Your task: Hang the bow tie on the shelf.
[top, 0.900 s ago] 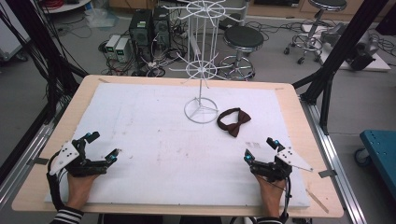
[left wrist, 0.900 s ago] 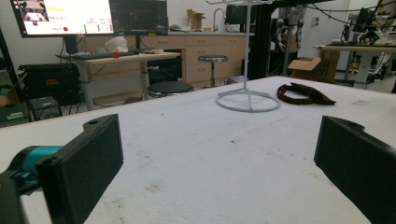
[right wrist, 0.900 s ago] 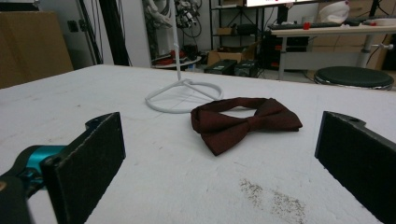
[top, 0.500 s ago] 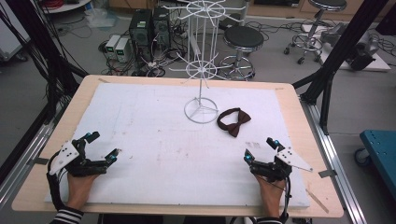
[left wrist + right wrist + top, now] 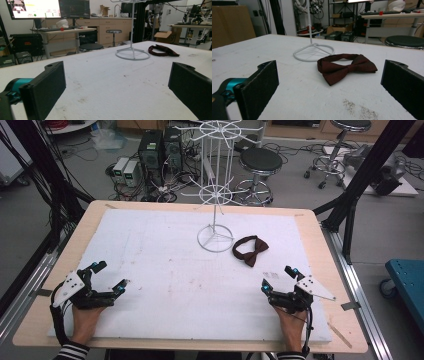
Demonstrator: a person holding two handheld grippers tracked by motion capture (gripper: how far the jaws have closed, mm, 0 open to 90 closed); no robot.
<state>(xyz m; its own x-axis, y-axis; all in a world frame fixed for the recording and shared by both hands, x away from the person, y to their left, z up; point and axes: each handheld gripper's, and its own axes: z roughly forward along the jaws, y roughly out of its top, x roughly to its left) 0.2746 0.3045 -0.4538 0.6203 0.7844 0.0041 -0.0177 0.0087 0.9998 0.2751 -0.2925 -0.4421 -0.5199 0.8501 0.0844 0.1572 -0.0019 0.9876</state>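
The worktop (image 5: 320,227) is a pale wooden board with rounded corners, nearly all of it covered by a white foam-like sheet (image 5: 165,260) – matte, faintly pitted, with brownish scuffs near the middle and a dark speckled patch on the right. Toward the far side stands a white wire display stand (image 5: 216,205): a thin upright rod rising from a round ring base braced by three spokes, with a wheel of hooked arms partway up and another higher still.

Just right of that base, close by but apart from it, lies the dark maroon bow tie (image 5: 251,250) – soft woven fabric, flat on the sheet, its neckband curled into a loop on the far side of the knot and wings.

Both hands rest at the near edge. The left tongs (image 5: 111,276) sit at the near left, well apart from the tie, spread wide with nothing between the flat black pads. The right tongs (image 5: 278,279) sit at the near right, equally wide and empty, with the tie straight ahead in the right gripper view.

By my reading no grasp has begun – this is the starting posture. The next move likely calls for the right tongs to travel forward and pinch the tie at its thicker centre knot or its band, so it can be hung on one of the stand's hooks.
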